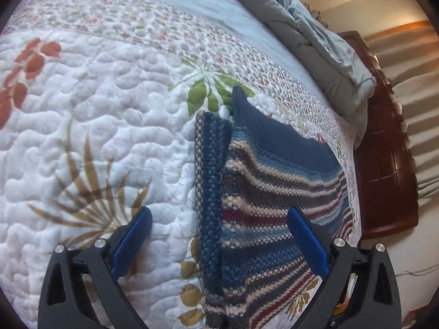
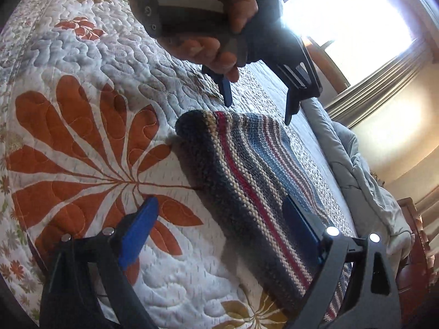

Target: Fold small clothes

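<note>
A knitted garment [image 1: 263, 181] striped in navy, cream, red and blue lies folded on the quilt, with a thick doubled edge along its left side. My left gripper [image 1: 219, 211] hovers over its near part, open; one blue finger [image 1: 307, 244] is above the knit, the other above bare quilt. In the right wrist view the same garment [image 2: 247, 170] lies ahead. My right gripper [image 2: 219, 201] is open, straddling the garment's left edge, nothing pinched. A hand holds the left gripper [image 2: 258, 112] open above the garment's far end.
A white quilt [image 1: 109, 126] with orange, green and tan leaf prints covers the bed. A grey-blue duvet [image 1: 315, 35] is bunched along the far side. A dark wooden bed end [image 1: 384, 164] stands beyond it. A bright window with curtains [image 2: 356, 27] is at the upper right.
</note>
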The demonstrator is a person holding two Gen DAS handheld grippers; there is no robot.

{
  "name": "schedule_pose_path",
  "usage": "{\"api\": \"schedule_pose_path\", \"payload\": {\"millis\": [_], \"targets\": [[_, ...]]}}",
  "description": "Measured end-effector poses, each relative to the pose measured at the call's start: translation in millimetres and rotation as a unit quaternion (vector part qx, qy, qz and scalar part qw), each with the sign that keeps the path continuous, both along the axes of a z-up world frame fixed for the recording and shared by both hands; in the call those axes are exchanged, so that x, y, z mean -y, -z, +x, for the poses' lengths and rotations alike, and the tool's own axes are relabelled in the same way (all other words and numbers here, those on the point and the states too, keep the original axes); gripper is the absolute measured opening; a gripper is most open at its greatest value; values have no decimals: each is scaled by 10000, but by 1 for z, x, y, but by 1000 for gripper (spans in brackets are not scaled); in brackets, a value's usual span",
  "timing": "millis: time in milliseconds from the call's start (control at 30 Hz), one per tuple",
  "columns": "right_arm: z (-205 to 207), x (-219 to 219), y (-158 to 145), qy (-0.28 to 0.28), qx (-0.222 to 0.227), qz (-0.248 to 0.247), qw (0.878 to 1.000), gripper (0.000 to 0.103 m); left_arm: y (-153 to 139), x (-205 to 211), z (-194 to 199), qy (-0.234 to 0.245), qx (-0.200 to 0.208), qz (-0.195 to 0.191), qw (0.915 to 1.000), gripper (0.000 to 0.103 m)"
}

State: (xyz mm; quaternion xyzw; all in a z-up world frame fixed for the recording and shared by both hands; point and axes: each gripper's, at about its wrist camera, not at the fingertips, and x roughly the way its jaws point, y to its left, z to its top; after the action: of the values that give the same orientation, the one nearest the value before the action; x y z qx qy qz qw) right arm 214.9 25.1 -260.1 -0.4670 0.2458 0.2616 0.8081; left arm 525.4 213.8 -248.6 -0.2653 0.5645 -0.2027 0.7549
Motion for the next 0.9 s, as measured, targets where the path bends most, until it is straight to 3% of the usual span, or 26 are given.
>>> {"api": "schedule_pose_path", "payload": {"millis": [200, 733, 900], "targets": [[17, -6, 5, 155, -2, 25, 9999, 91, 6, 8, 12, 213, -35, -401, 9990, 99], [48, -38, 13, 374, -13, 60, 9993, 91, 16, 22, 56, 385, -63, -539, 9978, 99], [59, -41, 13, 433, 21, 103, 9990, 92, 17, 25, 55, 506, 1, -414, 9979, 98]]}}
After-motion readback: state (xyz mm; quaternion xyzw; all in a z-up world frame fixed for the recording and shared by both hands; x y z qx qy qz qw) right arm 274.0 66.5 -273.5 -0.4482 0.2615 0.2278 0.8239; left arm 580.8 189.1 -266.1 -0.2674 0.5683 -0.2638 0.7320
